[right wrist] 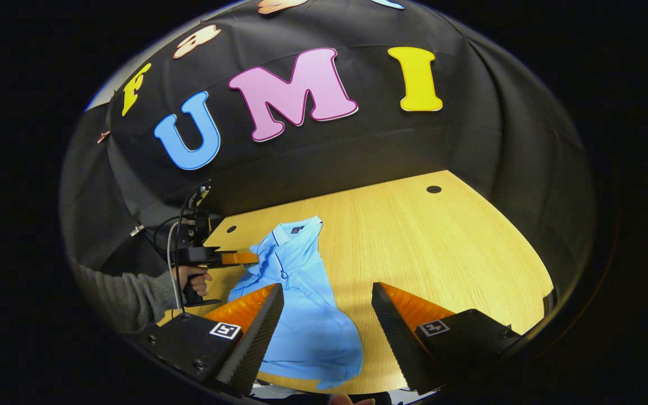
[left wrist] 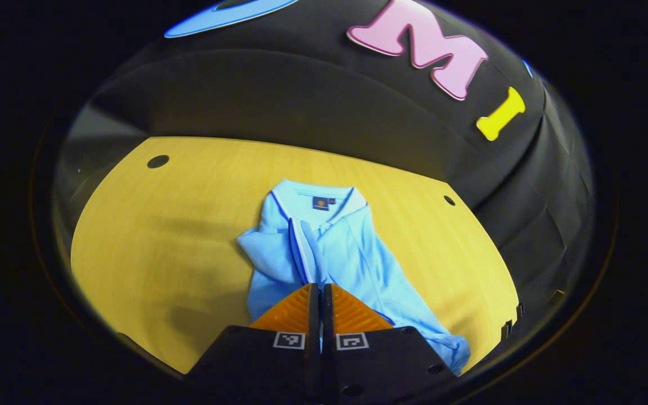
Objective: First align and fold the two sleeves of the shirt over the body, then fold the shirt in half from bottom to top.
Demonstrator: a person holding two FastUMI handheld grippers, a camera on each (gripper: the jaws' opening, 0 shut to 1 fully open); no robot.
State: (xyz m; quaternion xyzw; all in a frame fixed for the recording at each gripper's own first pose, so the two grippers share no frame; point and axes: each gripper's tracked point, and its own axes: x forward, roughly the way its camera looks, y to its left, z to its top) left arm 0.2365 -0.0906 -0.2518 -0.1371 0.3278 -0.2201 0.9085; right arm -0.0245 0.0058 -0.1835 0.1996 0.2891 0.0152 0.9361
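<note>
Here the shirt (left wrist: 335,247) lies on the table (left wrist: 161,236), collar toward the wall. The left gripper (left wrist: 320,289) has its jaws together over a folded sleeve (left wrist: 270,247), probably pinching cloth. The right gripper (right wrist: 327,301) hangs above the hem, jaws apart.

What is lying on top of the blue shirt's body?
A folded-over sleeve lies across the shirt, near its collar, on the wooden table. The left hand-held gripper hides the cloth beneath it.
</note>
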